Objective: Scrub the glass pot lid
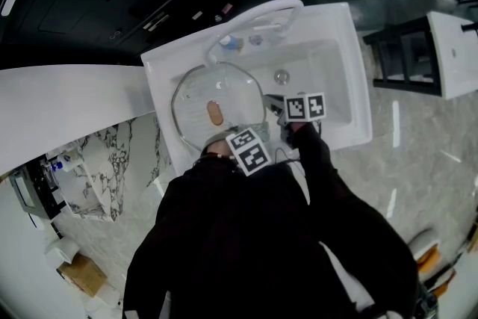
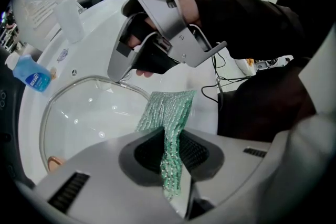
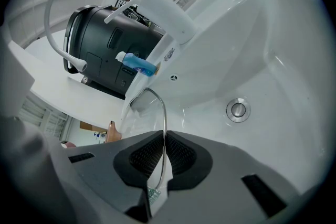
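Head view: glass pot lid sits in the sink, filling the sink's left half, brown knob facing up and the drain just off its right rim. Both grippers come in over the sink's near edge: left gripper at the lid's near rim, right gripper at the rim on the drain side. Faucet and blue bottle are on the sink's back ledge, not in the way. Left gripper view: left gripper is clamped on a green scrub cloth. The cloth's free end sticks out forward past the jaws toward the lid glass, which lies ahead and to the left. Can't tell whether the cloth touches the glass. Right gripper is across from it at the lid's far rim. Right gripper view: right gripper is pinched on the lid rim, with the lid seen almost edge-on running straight out between the jaws, so the right side is the holder. Drain is to its right in the sink bowl. My read: the scrub is set up or under way, right fixes the lid and left does the work. What matters is that the glass lies ahead-left of the cloth tip, so the next strokes should run from the near rim toward the knob and away from the clamped rim. Risk: pushing hard toward the drain side could lever the rim out of a thin pinch.
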{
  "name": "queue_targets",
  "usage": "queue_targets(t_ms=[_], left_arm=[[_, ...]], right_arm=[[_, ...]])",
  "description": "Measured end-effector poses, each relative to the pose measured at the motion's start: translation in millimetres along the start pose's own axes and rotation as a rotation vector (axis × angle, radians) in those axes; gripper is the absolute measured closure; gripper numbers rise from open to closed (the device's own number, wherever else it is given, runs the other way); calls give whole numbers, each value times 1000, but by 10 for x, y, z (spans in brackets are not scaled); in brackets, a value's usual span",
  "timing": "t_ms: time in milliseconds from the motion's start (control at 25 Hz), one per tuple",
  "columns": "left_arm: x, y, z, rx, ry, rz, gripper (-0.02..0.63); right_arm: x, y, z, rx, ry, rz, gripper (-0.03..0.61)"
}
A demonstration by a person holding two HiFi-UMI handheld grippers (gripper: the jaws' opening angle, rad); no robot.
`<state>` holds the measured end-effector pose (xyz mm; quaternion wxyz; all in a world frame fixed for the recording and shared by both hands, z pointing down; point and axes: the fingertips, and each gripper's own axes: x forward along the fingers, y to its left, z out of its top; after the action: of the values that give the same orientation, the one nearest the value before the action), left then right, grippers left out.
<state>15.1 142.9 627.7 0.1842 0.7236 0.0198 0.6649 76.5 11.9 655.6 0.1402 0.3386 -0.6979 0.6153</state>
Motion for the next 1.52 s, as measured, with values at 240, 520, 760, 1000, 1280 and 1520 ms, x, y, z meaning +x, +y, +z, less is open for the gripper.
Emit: queue_targets(t_ms=[240, 520, 760, 1000, 1280, 1520], left_arm=[[40, -128, -20, 6, 1, -32, 552], [-66, -220, -4, -19, -43, -81, 552], [-171, -268, -26, -60, -111, -101, 552], [-343, -245, -51, -105, -185, -96, 552], [-568, -157, -179, -170, -278, -75, 554], [-722, -58, -365, -251, -375, -66, 554]], right_arm=[[-23, -8, -38, -2, 8, -4, 560], [-65, -2, -75, -8, 3, -17, 560], [-111, 4, -94, -21, 3, -38, 560], [-175, 56, -87, -42, -8, -52, 560], [-282, 247, -40, -87, -33, -70, 560], [-414, 512, 28, -147, -78, -102, 560]])
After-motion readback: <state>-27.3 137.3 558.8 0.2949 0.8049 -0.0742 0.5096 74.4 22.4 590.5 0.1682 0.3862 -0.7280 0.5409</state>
